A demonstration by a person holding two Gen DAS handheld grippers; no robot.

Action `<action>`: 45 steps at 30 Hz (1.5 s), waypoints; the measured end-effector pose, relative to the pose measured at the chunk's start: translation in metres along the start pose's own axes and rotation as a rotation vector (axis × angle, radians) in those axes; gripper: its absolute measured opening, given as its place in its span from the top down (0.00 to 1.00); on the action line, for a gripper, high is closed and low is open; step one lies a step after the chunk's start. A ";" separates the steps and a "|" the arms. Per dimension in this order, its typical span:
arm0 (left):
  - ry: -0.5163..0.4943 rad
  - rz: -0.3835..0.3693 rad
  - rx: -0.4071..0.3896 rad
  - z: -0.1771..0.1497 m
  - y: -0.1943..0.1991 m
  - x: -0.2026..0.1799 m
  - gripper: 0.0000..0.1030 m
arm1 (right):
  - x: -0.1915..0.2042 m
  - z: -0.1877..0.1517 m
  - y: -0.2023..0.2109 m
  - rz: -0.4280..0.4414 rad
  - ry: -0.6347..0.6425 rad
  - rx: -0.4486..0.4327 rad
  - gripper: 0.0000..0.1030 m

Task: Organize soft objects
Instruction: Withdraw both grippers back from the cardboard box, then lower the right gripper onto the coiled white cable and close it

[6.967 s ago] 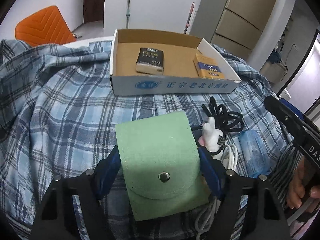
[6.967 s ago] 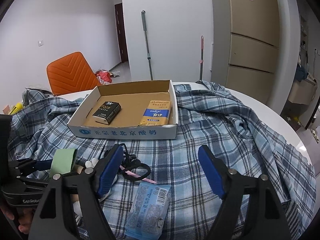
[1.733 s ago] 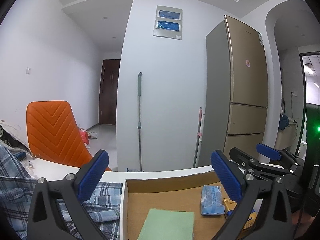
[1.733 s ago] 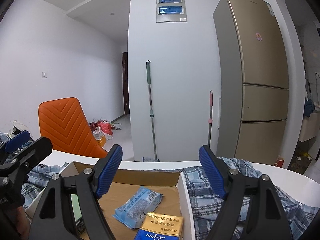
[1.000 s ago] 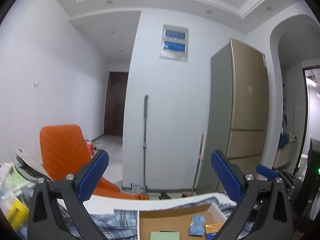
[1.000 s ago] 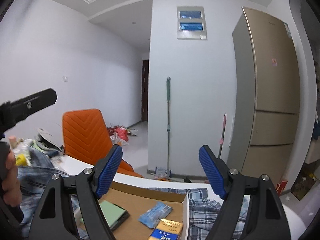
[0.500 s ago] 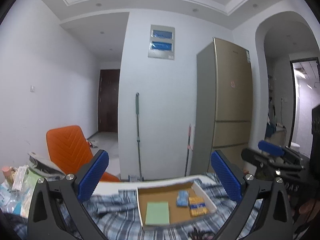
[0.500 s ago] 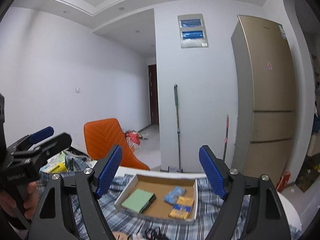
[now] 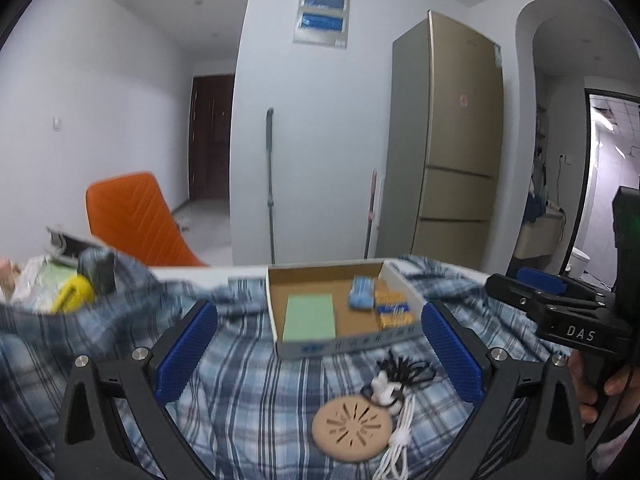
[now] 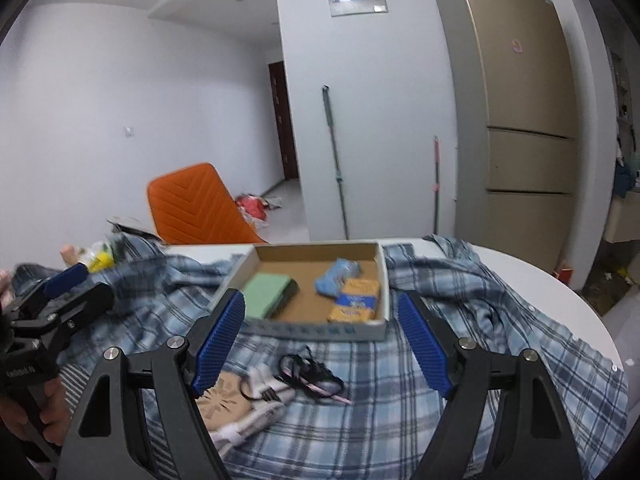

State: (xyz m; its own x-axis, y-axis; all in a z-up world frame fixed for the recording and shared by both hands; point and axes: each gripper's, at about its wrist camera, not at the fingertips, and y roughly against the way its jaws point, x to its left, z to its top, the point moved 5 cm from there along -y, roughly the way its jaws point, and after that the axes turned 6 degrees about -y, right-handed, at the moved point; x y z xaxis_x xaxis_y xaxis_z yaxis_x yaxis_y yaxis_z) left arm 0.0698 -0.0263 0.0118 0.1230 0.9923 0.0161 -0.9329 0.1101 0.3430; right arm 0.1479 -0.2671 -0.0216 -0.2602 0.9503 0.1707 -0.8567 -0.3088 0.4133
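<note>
A cardboard tray (image 9: 280, 344) (image 10: 382, 280) lies on the plaid cloth and holds a green pouch (image 9: 310, 317) (image 10: 264, 294), a blue tissue pack (image 9: 360, 299) (image 10: 336, 275) and a yellow pack (image 9: 392, 309) (image 10: 354, 302). In front of it lie a tan round coaster (image 9: 352, 428) (image 10: 218, 398), a white cable bundle (image 9: 394, 436) (image 10: 260, 404) and a black cord (image 9: 404, 370) (image 10: 310, 372). My left gripper (image 9: 318, 354) is open above the cloth with nothing between its pads. My right gripper (image 10: 320, 342) is open too, empty, just short of the tray.
The plaid cloth (image 10: 480, 320) covers a round white table (image 10: 540, 276). A clutter of packets and a yellow item (image 9: 74, 294) sits at the far left. An orange chair (image 10: 192, 208), two mops and a fridge (image 9: 452, 152) stand behind.
Both views have tipped down and drawn back from the tray. The coaster, white cable and black cord have come into sight in front of it. Both grippers stay open.
</note>
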 end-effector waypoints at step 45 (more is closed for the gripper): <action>0.032 0.013 0.077 -0.051 -0.034 0.018 0.00 | 0.053 -0.121 -0.068 0.078 -0.147 0.628 0.67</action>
State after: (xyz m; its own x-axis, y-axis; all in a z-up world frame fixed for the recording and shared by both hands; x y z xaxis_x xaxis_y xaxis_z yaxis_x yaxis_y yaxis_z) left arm 0.0864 -0.0092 -0.0472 0.0989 0.9951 -0.0090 -0.9052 0.0938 0.4145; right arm 0.1386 -0.1908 -0.1492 -0.2095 0.9226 0.3239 -0.4021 -0.3833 0.8315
